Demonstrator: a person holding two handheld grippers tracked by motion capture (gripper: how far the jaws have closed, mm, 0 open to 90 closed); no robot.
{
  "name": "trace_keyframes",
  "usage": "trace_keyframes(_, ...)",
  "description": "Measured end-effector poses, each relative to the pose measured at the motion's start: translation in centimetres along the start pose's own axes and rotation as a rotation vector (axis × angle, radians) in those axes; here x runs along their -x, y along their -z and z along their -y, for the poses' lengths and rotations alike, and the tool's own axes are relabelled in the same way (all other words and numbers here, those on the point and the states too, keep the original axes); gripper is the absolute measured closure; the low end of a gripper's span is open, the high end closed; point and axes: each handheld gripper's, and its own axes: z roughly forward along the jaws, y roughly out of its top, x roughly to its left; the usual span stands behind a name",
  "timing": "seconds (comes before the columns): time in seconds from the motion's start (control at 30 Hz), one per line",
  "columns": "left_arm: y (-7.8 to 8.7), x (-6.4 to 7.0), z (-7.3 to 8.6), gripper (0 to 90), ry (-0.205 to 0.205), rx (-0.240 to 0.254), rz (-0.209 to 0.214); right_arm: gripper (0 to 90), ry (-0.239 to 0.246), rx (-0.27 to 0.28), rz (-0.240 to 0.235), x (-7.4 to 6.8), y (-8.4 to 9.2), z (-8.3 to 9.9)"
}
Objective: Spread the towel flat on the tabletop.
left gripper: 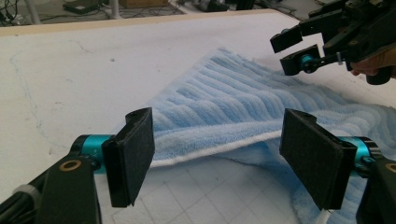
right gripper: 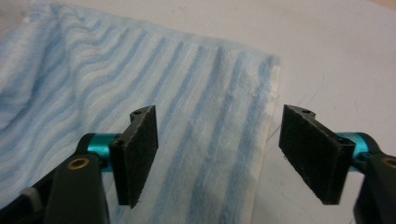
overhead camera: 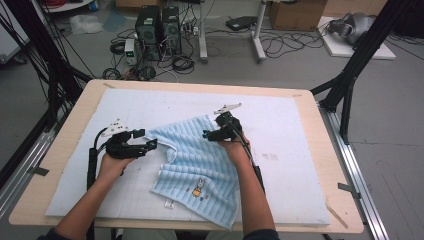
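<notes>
Since the towel (overhead camera: 197, 160) is soft, limp and light, I'd pinch its hemmed edge; both hand-held grippers, left (overhead camera: 147, 140) and right (overhead camera: 207, 134), gape empty.

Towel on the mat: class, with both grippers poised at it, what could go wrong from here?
1. Both the left gripper and the right gripper are open, so a closing grip may miss the towel edge.
2. The towel is already partly folded and rumpled; pulling unevenly could bunch it further.
</notes>
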Motion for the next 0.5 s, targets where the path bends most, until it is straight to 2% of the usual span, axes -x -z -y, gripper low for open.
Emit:
trace_keyframes(0.13, -0.1, -0.1, 0.2, 27.4, 0.006, -0.005, -0.001, 40.7, 0.007, -0.038, 0.042, 0.1, -1.2, -0.3)
trace_keyframes(0.17, -0.1, -0.1, 0.2, 27.4, 0.005, -0.007, -0.001, 40.7, 0.007, -0.038, 0.042, 0.1, -1.2, -0.3)
trace_keyframes(0.2, -0.1, -0.1, 0.2, 27.7, 0.005, -0.006, -0.001, 45.1, 0.022, -0.056, 0.059, 0.0, -1.7, -0.3)
trace_keyframes(0.3, -0.1, -0.1, 0.2, 27.7, 0.006, -0.008, 0.001, 48.6, 0.036, -0.072, 0.051, -0.1, -2.3, -0.3)
trace_keyframes(0.33, -0.1, -0.1, 0.2, 27.7, 0.011, -0.008, -0.001, 51.3, 0.055, -0.09, 0.061, -0.2, -2.5, -0.3)
trace_keyframes(0.37, -0.1, -0.2, 0.2, 27.7, 0.01, -0.008, -0.002, 57.2, 0.062, -0.085, 0.061, -0.3, -2.6, -0.3)
trace_keyframes(0.4, -0.1, -0.2, 0.3, 27.9, 0.014, -0.01, -0.003, 75.6, 0.083, -0.086, 0.043, -0.3, -2.8, -0.6)
trace_keyframes(0.43, -0.1, -0.2, 0.3, 27.9, 0.014, -0.01, -0.003, 75.6, 0.083, -0.086, 0.043, -0.3, -2.8, -0.6)
trace_keyframes(0.47, -0.1, -0.2, 0.3, 27.9, 0.013, -0.011, -0.005, 85.3, 0.144, -0.097, 0.082, -0.6, -2.9, -0.9)
trace_keyframes(0.5, -0.1, -0.2, 0.3, 27.9, 0.014, -0.012, -0.004, 85.3, 0.144, -0.097, 0.082, -0.6, -2.9, -0.9)
